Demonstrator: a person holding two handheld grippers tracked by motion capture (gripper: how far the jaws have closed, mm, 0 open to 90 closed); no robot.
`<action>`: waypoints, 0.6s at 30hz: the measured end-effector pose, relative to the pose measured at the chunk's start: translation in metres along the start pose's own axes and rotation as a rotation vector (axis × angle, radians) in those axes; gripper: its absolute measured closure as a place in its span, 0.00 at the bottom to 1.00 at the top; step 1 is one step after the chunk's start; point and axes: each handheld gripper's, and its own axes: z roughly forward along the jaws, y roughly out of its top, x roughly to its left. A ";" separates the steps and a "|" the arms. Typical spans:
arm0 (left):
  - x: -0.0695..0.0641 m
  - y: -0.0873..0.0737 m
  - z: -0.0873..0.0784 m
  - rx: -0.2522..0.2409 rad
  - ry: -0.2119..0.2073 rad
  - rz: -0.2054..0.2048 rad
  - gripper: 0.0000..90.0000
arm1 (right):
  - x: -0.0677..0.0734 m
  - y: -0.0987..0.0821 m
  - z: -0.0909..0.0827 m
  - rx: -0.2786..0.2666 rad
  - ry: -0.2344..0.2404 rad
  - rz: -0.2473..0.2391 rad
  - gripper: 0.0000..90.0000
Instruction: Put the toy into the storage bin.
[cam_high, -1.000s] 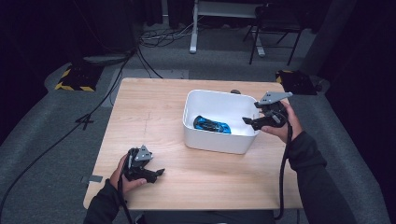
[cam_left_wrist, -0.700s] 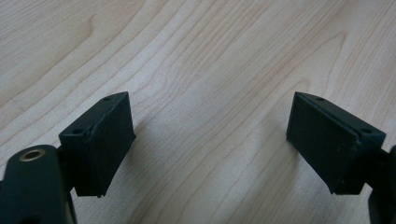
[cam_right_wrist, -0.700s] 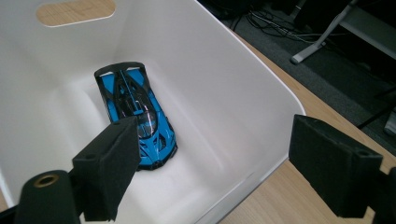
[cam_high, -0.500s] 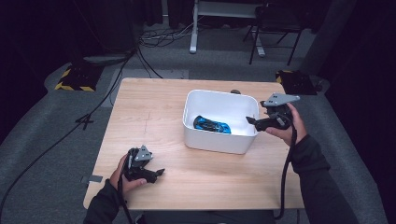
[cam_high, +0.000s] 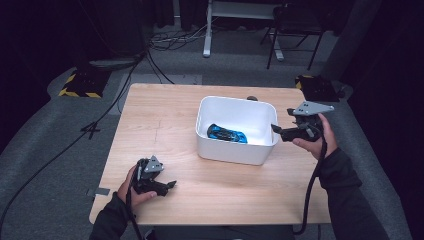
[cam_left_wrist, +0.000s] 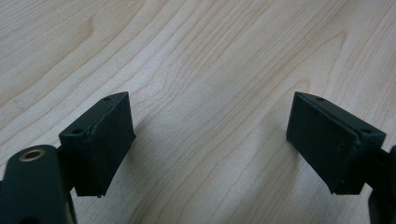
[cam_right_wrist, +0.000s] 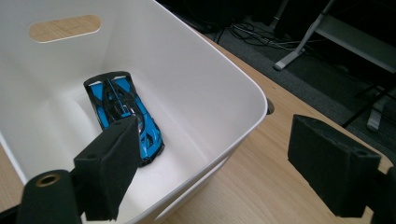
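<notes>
- Toy car (cam_right_wrist: 123, 116), blue with black trim, lay on the floor of the white bin (cam_high: 206, 140) at mid-frame in the high view.
- Right gripper (cam_high: 276, 129), at the bin's right rim, had its jaws apart and empty; one jaw hung over the bin's inside, the other outside it.
- Left gripper (cam_high: 169, 185) rested at lower left, jaws spread wide over bare wood.
- Wooden table (cam_high: 160, 120) stood on grey carpet; a chair (cam_high: 292, 25) stood at the top in a dark room.

Toy car (cam_high: 227, 134) in bin (cam_high: 235, 153), bin on table (cam_high: 160, 120).
</notes>
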 end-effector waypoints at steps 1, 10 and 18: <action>0.000 0.000 0.000 0.000 0.000 0.000 0.17 | 0.000 -0.001 -0.003 -0.001 -0.005 -0.001 0.20; 0.000 0.000 0.000 0.000 0.000 0.001 0.17 | -0.003 -0.011 -0.013 -0.017 -0.003 0.011 0.20; 0.000 0.000 0.000 0.000 0.001 0.000 0.17 | -0.006 -0.021 -0.024 -0.029 -0.012 0.027 0.20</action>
